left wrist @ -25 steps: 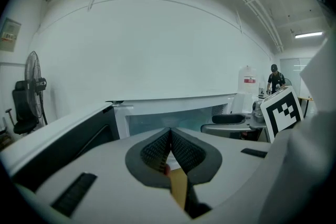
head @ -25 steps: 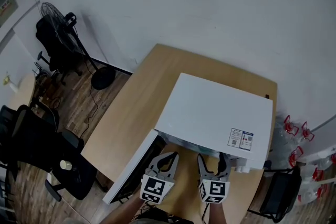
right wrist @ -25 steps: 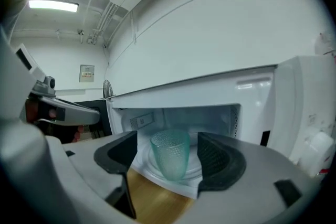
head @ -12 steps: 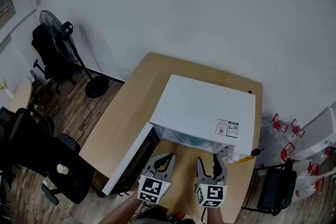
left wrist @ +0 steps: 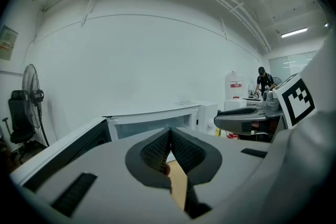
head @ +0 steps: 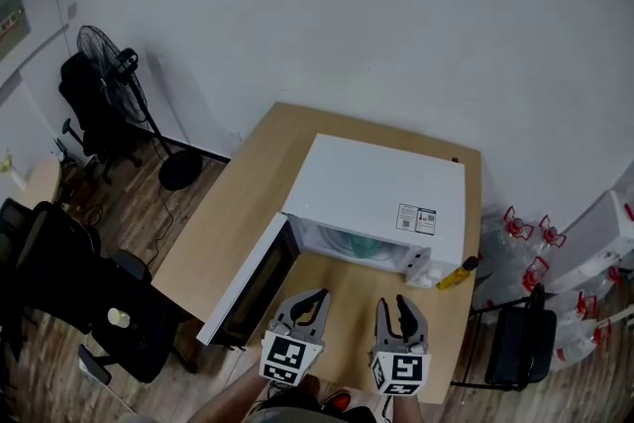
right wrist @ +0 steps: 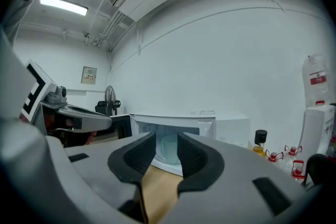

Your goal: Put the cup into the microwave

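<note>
The white microwave (head: 381,188) stands on the wooden table (head: 223,218) with its door (head: 253,280) swung open to the left. Inside its cavity sits a pale green cup (head: 359,246), which shows in the right gripper view as the cup (right wrist: 167,145) beyond the jaws. My left gripper (head: 315,297) hovers in front of the open door, shut and empty; its fingertips (left wrist: 167,136) meet. My right gripper (head: 399,307) hangs beside it in front of the cavity. Its jaws are closing, a narrow gap is left, and nothing is between them.
A yellow bottle with a black cap (head: 456,272) stands at the microwave's right front corner. A standing fan (head: 104,40) and black office chairs (head: 59,272) are on the floor to the left. Water jugs (head: 525,233) and a black chair (head: 515,352) are on the right.
Both grippers have drawn back from the microwave's opening toward the table's near edge. The right gripper's jaws have narrowed from wide open. The cup stays inside the microwave.
</note>
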Tool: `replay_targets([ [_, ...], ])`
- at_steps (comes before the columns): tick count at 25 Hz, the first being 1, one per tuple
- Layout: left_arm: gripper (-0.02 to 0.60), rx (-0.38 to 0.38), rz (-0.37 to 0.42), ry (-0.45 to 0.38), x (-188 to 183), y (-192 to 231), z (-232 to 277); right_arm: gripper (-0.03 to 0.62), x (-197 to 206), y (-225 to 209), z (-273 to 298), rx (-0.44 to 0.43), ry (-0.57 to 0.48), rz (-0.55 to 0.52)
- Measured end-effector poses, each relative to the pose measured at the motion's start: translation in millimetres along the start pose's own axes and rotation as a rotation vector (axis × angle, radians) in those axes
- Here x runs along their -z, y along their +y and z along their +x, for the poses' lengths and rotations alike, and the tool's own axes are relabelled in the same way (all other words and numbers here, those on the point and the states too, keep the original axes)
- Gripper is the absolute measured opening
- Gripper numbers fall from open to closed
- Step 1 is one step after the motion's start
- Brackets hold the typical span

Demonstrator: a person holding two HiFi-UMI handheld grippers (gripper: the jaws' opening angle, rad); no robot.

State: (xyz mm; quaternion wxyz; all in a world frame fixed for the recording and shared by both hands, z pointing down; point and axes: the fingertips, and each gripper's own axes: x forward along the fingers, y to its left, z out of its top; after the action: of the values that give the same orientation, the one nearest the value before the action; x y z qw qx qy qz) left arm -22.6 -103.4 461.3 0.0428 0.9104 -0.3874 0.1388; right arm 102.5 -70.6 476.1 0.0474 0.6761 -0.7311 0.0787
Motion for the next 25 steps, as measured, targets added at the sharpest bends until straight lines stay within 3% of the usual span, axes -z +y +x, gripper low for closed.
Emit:
replay_targets([
  [10,0.021,0.020,0.013,-0.013,3.7,-28.4,-36.1,0.021,2.5,11.3,-53.3,0.031,-0.004,-0.008],
  [25,0.021,0.035,0.025,-0.025,2.7,-41.6,-53.8,0.017,1.8,17.7,-81.8,0.038,-0.014,-0.013],
])
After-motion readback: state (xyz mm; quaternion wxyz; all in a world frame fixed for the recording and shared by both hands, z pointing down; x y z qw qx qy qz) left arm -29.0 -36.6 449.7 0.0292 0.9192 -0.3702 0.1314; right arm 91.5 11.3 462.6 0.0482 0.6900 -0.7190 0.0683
